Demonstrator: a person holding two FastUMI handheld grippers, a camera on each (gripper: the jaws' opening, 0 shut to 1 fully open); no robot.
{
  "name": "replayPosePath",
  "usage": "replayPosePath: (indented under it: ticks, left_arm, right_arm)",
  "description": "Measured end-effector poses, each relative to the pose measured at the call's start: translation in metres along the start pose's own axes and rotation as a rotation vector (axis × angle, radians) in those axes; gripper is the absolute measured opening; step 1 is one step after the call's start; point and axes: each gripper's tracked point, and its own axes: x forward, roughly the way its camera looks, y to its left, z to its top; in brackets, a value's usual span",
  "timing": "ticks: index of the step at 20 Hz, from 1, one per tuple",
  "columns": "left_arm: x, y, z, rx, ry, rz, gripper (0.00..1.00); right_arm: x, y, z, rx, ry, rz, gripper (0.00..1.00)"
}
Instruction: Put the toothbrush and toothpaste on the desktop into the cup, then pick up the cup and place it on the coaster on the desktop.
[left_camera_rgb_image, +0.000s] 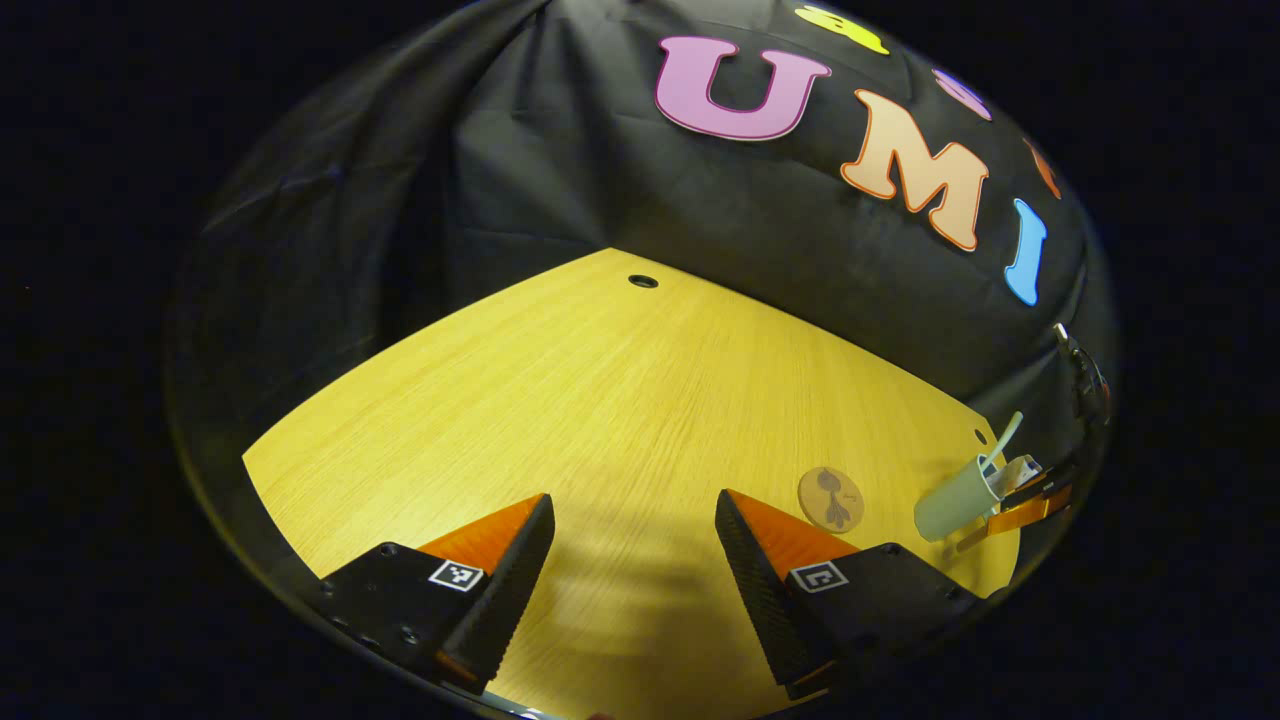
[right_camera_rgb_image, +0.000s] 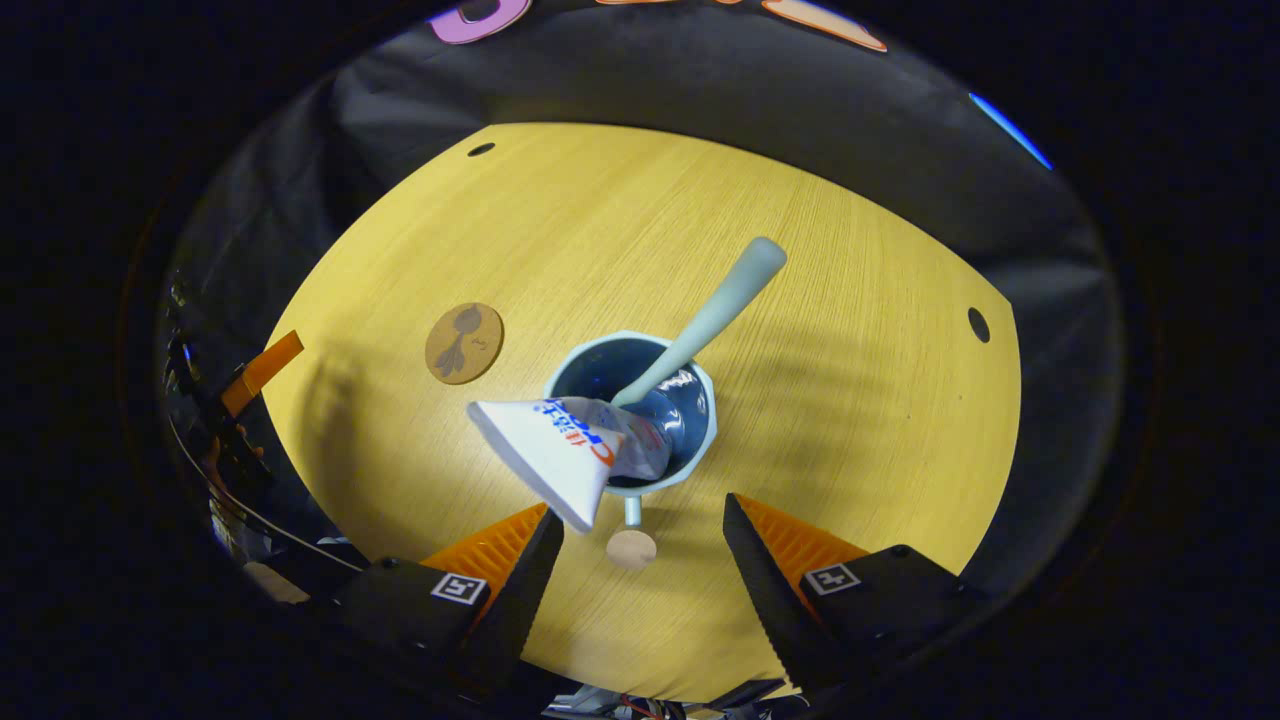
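Right gripper view: cup (right_camera_rgb_image: 640, 430) already loaded, coaster (right_camera_rgb_image: 464, 343) waiting.
Brush (right_camera_rgb_image: 715, 315) and paste (right_camera_rgb_image: 560, 450) stood inside; both claws gaped empty, so grasping the cup seemed next.

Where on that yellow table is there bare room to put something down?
Most of it is bare. The wide stretch of table between the cup and the far cloth wall is free, as is the wood ahead of the left gripper. It is crowded only around the cup, toothbrush, toothpaste and coaster.
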Motion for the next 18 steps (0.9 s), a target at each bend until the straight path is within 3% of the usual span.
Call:
replayPosePath:
  ticks: [2,3,4,5,16,17,18]
  left_arm:
    - [0.005,-0.015,-0.005,0.004,0.016,-0.026,0.95]
    - [0.006,-0.02,-0.007,0.008,0.023,-0.038,0.95]
    - [0.007,-0.025,-0.008,0.011,0.029,-0.049,0.95]
    - [0.008,-0.029,-0.009,0.014,0.034,-0.06,0.95]
    - [0.008,-0.046,-0.019,-0.004,0.06,-0.09,0.95]
    - [0.007,-0.046,-0.02,0.001,0.061,-0.088,0.95]
    - [0.007,-0.045,-0.021,0.003,0.065,-0.084,0.95]
  right_arm:
    - [0.006,-0.003,0.002,-0.026,0.026,-0.012,0.94]
    - [0.009,-0.001,0.004,-0.03,0.036,-0.008,0.99]
    - [0.012,0.0,0.004,-0.03,0.049,-0.004,0.94]
    - [0.014,-0.001,0.004,-0.028,0.065,-0.004,0.97]
    - [0.031,0.0,-0.005,-0.062,0.163,-0.022,0.5]
    - [0.033,0.0,-0.006,-0.066,0.168,-0.033,0.36]
    - [0.035,0.001,-0.007,-0.067,0.176,-0.038,0.33]
